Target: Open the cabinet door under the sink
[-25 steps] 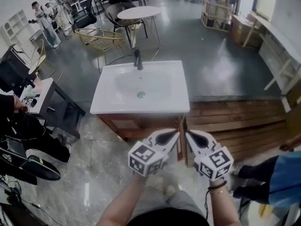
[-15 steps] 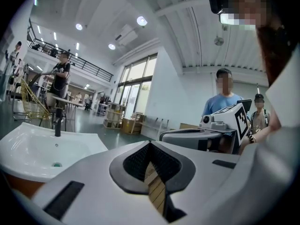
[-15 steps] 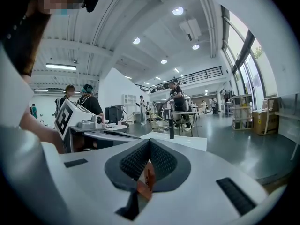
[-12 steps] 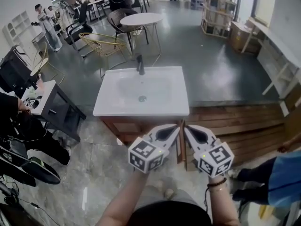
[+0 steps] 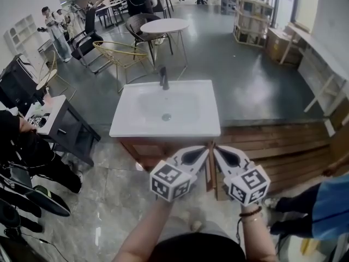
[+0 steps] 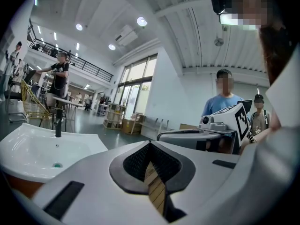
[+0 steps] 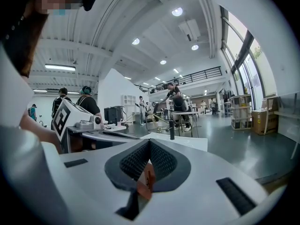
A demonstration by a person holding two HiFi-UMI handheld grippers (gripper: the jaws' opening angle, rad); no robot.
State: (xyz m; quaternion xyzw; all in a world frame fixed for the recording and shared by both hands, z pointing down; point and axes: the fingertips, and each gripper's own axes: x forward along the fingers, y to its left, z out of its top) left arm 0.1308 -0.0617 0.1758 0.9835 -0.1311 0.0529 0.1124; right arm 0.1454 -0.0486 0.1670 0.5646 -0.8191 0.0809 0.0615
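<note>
A white sink [image 5: 163, 111] with a dark faucet [image 5: 163, 78] tops a wooden cabinet [image 5: 143, 146]. The cabinet door [image 5: 210, 173] stands swung out toward me, seen edge-on below the sink's front right corner. My left gripper [image 5: 205, 149] and right gripper [image 5: 216, 149] hover side by side in front of the sink's rim, one on each side of the door's top edge. Both are shut with nothing between the pads. In the left gripper view the jaws [image 6: 150, 145] meet beside the sink [image 6: 33, 149]. The right gripper view shows its jaws [image 7: 149, 143] likewise together.
A slatted wooden platform [image 5: 283, 146] lies right of the cabinet. A dark cart [image 5: 65, 124] and a seated person [image 5: 22, 146] are at the left. Another person in blue [image 5: 327, 201] stands at the right. Chairs and a round table [image 5: 163, 25] stand beyond the sink.
Both grippers have lifted a little while staying side by side and shut. The sink has slid slightly down in the head view.
</note>
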